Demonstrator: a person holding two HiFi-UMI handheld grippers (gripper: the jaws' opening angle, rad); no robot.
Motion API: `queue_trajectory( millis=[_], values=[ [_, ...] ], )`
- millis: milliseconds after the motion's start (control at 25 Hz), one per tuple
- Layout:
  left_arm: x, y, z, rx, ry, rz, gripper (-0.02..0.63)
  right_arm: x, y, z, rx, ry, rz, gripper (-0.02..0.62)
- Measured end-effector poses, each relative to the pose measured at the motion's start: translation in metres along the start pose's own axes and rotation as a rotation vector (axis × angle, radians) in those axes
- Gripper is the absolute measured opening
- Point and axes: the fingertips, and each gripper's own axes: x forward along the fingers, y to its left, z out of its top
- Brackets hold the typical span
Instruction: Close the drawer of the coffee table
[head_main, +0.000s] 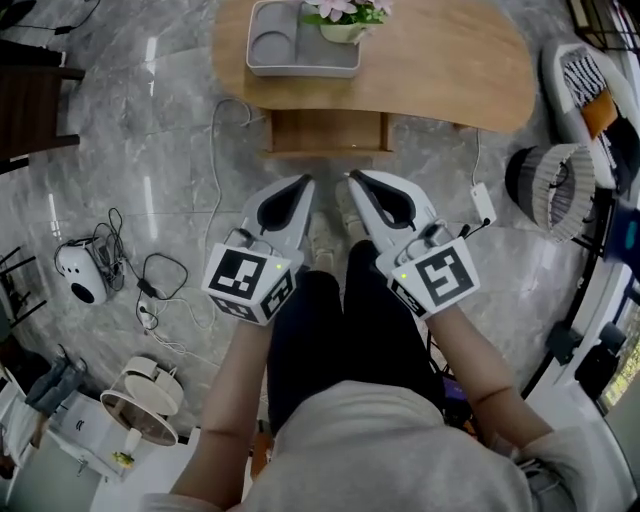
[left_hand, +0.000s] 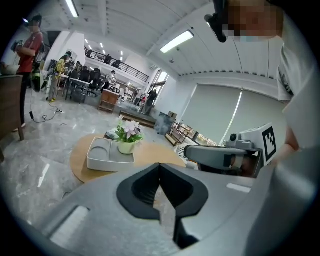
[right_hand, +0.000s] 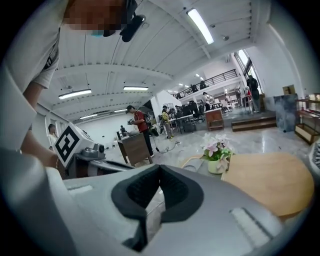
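left gripper (head_main: 303, 183), right gripper (head_main: 356, 180): grey-white shells, black pads (left_hand: 142, 189), marker cubes (head_main: 250, 283) at 6 o'clock; beige tee (head_main: 400, 450), black trousers (head_main: 320, 340).

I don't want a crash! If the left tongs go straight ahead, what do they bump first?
Probably the open drawer under the wooden table: seen from the head view, the left tongs point at it. Height is unclear, so they might pass over.

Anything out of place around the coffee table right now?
The drawer stands pulled out from under the table, still open. A white cable trails loose on the floor beside it. Nothing looks spilled or damaged.
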Motion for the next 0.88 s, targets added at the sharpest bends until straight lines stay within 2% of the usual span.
queue_trajectory(
  millis=[120, 480, 880],
  values=[
    [0.016, 0.012, -0.018, 0.014, 0.009, 0.014, 0.002, 0.005, -0.018, -0.027, 0.013, 0.038, 0.001, 0.003],
    [0.057, 0.028, -0.086, -0.071, 0.047, 0.025, 0.002, 0.022, -0.054, -0.096, 0.078, 0.095, 0.007, 0.003],
    [0.097, 0.058, -0.138, -0.077, 0.09, 0.064, 0.002, 0.049, -0.084, -0.158, 0.087, 0.144, -0.023, 0.003]
  ],
)
